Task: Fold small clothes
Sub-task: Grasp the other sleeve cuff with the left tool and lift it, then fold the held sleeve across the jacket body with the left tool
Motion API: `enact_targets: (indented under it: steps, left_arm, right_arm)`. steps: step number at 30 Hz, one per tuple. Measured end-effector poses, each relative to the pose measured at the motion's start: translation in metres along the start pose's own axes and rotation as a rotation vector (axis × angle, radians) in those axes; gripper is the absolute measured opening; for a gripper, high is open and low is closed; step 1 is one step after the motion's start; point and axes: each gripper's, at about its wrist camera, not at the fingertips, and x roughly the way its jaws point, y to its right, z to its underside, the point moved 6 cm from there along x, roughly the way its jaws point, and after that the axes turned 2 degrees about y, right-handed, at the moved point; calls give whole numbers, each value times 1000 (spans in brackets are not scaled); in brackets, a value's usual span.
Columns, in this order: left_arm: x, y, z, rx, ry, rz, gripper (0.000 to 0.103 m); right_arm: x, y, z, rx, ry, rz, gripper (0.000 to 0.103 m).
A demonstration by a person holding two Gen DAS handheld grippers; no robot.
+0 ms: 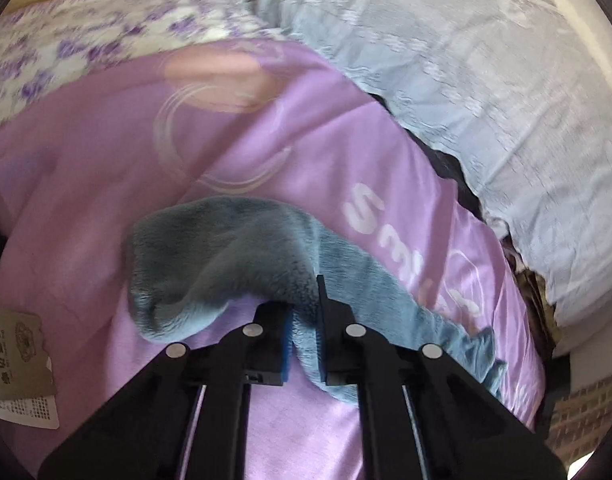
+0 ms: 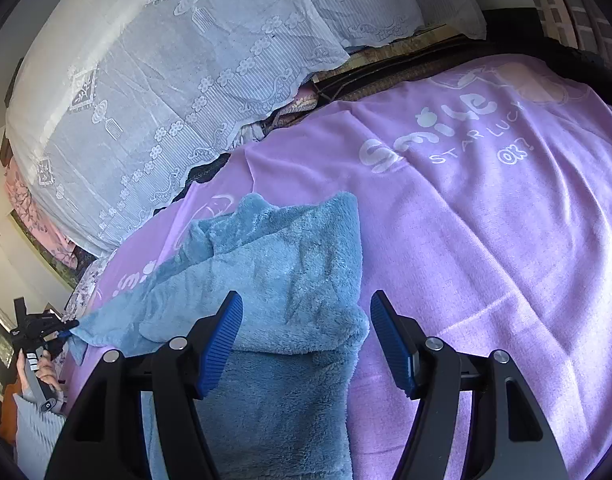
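Blue fleece garment (image 2: pixel 273 280): fuzzy plush, partly doubled over, rumpled, with a frilled edge visible in the left wrist view. It lies on the purple sheet (image 2: pixel 486 240) spread over the bed, toward the side of the bed where the white lace cover (image 2: pixel 153 92) is bunched up. One end of the garment is lifted off the sheet and stretches away toward the left claw; the rest lies flat with a folded layer on top.

Left claw (image 1: pixel 306 312): clenched on the garment. The jaws stand nearly together with a fold of blue fleece pinched between the blue pads. The fabric bulges up and over in front of the fingers (image 1: pixel 271 320), draping left and trailing off to the right along the sheet. In the right wrist view this claw (image 2: pixel 67 326) shows at the far left, gripping the garment's stretched corner, with the person's hand (image 2: pixel 45 372) on the handle and a grey sleeve (image 2: pixel 37 428) below it.

Right claw (image 2: pixel 306 340): released, jaws wide apart. It hovers over the near part of the garment, with the folded edge lying between the two fingers (image 2: pixel 221 344). Cannot tell whether the pads touch the fleece.

Sheet has white "Smile" lettering (image 2: pixel 430 132) printed on it. A floral purple-and-white quilt (image 1: pixel 85 40) lies beyond the sheet's far edge in the left view. A paper card (image 1: pixel 13 352) lies at the sheet's left edge.
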Motion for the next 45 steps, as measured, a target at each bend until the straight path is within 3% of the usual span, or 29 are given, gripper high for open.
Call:
enact_targets:
  steps: [6, 11, 27, 34, 39, 41, 42, 44, 45]
  left_arm:
    - [-24, 59, 11, 215, 66, 1, 8]
    - [-33, 113, 35, 363, 60, 47, 8]
    - [-37, 238, 134, 642, -16, 177, 8]
    - [-12, 261, 187, 720, -91, 195, 8]
    - [38, 244, 241, 775, -255, 122, 13]
    - [36, 242, 246, 795, -230, 118, 13]
    - [30, 243, 246, 815, -224, 125, 18]
    - [9, 241, 241, 820, -230, 184, 39]
    - [-2, 238, 235, 813, -211, 205, 55]
  right_arm:
    - [-3, -1, -1, 5, 3, -10, 67]
    - [-5, -1, -2, 14, 3, -23, 67]
    - [-9, -2, -5, 35, 2, -58, 67]
    - [-9, -1, -4, 37, -4, -59, 67]
    - [-6, -2, -2, 26, -18, -52, 67]
    - [-4, -3, -1, 15, -25, -48, 67]
    - [-3, -4, 0, 10, -28, -48, 67]
    - [0, -8, 3, -10, -37, -47, 67]
    - [1, -11, 5, -26, -40, -52, 67]
